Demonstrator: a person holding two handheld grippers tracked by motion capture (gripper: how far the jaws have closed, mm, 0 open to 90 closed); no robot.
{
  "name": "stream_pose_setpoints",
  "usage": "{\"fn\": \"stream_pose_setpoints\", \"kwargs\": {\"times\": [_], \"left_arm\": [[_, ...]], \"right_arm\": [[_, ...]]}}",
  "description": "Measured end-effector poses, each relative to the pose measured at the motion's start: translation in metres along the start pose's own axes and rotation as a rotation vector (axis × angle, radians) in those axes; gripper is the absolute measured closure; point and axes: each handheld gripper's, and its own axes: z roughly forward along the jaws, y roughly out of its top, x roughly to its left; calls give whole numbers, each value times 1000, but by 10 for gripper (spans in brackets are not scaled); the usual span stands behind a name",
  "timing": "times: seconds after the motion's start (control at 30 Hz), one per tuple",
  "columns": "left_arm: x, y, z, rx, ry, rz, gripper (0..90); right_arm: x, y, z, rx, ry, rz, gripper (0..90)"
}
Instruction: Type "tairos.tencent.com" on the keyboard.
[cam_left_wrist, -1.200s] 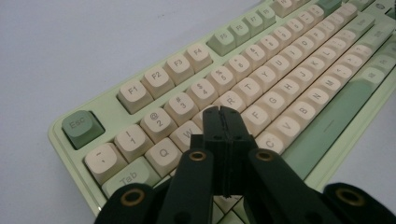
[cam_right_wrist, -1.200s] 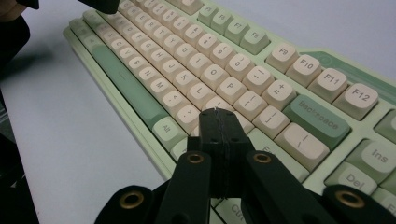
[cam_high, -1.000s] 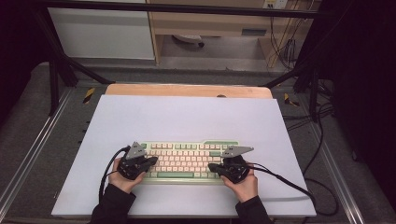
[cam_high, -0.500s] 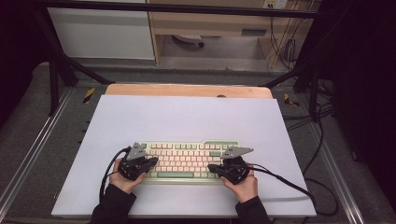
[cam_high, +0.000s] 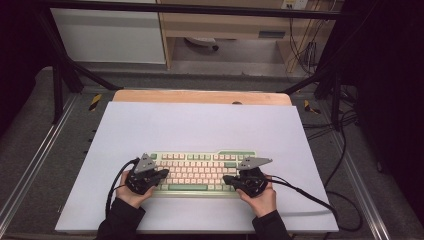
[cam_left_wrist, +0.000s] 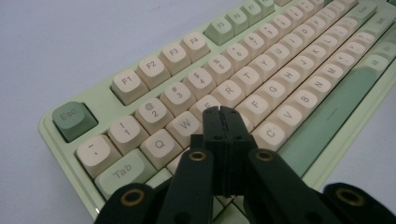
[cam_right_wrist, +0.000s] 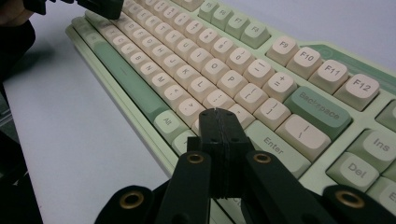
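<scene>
A pale green keyboard (cam_high: 200, 170) with cream and green keys lies near the front of the white table top (cam_high: 200, 125). My left gripper (cam_high: 162, 173) hovers over its left end, jaws pressed together with nothing between them; in the left gripper view its tip (cam_left_wrist: 223, 110) sits over the keyboard (cam_left_wrist: 261, 79) around the letter rows near W and C. My right gripper (cam_high: 227, 179) is over the keyboard's right end, also shut and empty; in the right gripper view its tip (cam_right_wrist: 215, 112) sits above the keyboard (cam_right_wrist: 219, 70) near the Enter key. The left gripper (cam_right_wrist: 100, 7) shows far off there.
The white top rests on a wooden board (cam_high: 200, 96) inside a metal frame. Black cables (cam_high: 310, 197) trail from both grippers across the front of the table. Black frame legs (cam_high: 57, 80) and more cables (cam_high: 345, 125) stand beyond the table's sides.
</scene>
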Motion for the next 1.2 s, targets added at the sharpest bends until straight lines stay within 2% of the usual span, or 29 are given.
{"fn": "stream_pose_setpoints", "kwargs": {"times": [0.43, 0.77, 1.03, 1.2], "left_arm": [[2, -2, -12, -19, 1, -10, 900], [5, -5, -20, -29, 2, -22, 900], [9, -10, -23, -27, 5, -30, 900], [10, -11, -23, -27, 6, -32, 900]], "right_arm": [[0, 2, 2, -1, 3, 12, 900], [3, 7, 4, 2, 3, 4, 900], [8, 16, 14, 4, 11, -1, 900], [11, 21, 25, 25, 17, -13, 900]]}}
